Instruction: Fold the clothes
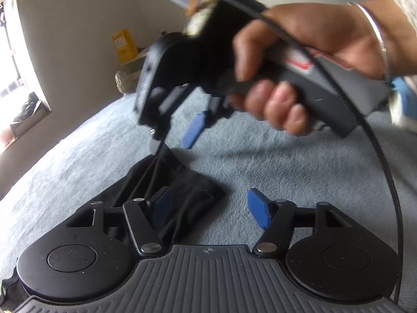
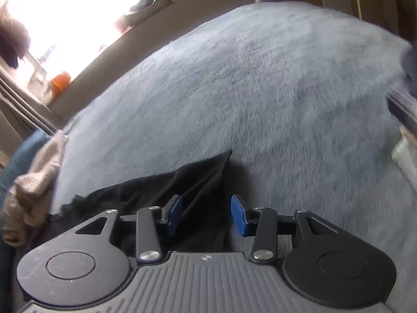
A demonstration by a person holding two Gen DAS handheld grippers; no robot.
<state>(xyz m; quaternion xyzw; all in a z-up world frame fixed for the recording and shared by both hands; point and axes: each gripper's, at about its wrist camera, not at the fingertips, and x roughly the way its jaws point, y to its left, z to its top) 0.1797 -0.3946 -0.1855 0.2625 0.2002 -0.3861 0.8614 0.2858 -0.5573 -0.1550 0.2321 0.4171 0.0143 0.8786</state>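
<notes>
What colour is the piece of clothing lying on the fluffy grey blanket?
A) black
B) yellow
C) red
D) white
A: the black cloth garment lies on the fluffy grey blanket, with a corner of it between the blue pads of the right gripper; it shows black in the left wrist view too.

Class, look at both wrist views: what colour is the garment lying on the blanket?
Black, a plain black garment; the right wrist view shows it best.
</notes>
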